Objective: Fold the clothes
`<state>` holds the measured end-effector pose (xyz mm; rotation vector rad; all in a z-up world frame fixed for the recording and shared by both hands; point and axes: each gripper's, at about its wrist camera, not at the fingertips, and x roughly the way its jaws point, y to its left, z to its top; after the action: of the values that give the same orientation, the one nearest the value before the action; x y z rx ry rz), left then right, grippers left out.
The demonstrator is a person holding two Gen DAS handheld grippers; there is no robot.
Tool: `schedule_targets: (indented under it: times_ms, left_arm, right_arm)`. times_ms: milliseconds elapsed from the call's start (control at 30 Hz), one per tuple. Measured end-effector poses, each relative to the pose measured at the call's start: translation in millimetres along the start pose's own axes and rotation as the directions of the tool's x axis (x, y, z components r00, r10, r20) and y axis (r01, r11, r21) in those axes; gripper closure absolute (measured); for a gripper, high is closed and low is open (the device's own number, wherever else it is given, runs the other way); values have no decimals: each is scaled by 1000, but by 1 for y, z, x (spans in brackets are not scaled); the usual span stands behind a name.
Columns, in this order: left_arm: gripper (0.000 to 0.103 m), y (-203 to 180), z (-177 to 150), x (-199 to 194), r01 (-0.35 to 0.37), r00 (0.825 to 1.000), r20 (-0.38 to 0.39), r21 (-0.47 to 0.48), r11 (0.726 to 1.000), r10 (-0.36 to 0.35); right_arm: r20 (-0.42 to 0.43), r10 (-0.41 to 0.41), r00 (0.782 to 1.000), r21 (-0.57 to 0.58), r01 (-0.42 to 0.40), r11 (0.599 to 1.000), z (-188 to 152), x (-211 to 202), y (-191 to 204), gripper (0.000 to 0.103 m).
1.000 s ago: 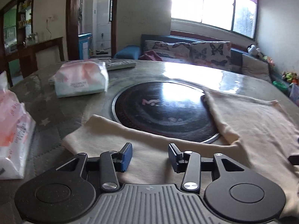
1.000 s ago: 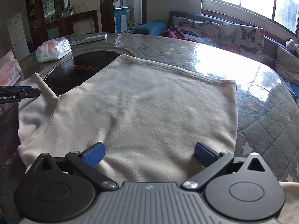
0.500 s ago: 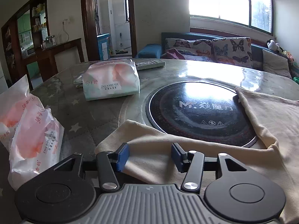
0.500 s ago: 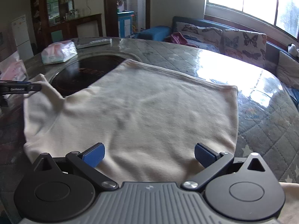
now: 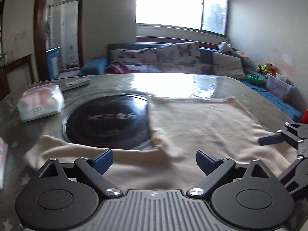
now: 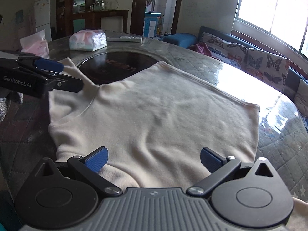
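Garment: cream sweatshirt (image 6: 154,115), flat on table (image 6: 279,144).
Left gripper (image 5: 154,160): fingers just spread, nothing pinched.
Right gripper (image 6: 154,158): fingers spread, empty.

The left gripper (image 5: 154,158) has just opened its jaws wide; a second ago its blue pads stood close together over the sleeve (image 5: 92,150) of the cream shirt (image 6: 154,115), and now nothing is pinched between them. Its view has swung from the tissue packs at the table's left edge toward the shirt's body, so the right gripper (image 5: 269,139) now shows at the picture's right edge. The right gripper's view has shifted slightly.
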<state>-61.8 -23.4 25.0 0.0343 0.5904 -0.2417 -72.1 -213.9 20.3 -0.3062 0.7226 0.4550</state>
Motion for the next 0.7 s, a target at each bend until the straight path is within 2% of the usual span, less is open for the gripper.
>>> schedule_targets:
  times_ms: [167, 300, 467, 533, 700]
  left_arm:
    - [4, -20, -11, 9, -20, 1000, -18, 73, 997, 22]
    - [4, -28, -21, 11, -34, 999, -27, 135, 990, 37]
    - [3, -36, -33, 13, -53, 998, -31, 212, 976, 61]
    - [3, -36, -35, 12, -59, 998, -25, 221, 973, 66]
    - [2, -32, -33, 11, -77, 996, -28, 229, 970, 86]
  right_arm:
    - [29, 9, 1000, 13, -10, 1000, -4, -13, 0, 0]
    - [54, -47, 997, 38, 45, 998, -7, -25, -11, 0]
    - [16, -87, 996, 63, 85, 994, -19, -25, -23, 0]
    - [-8, -72, 997, 54, 73, 996, -25, -23, -21, 0]
    - [13, -69, 998, 23, 69, 997, -31, -32, -15, 0]
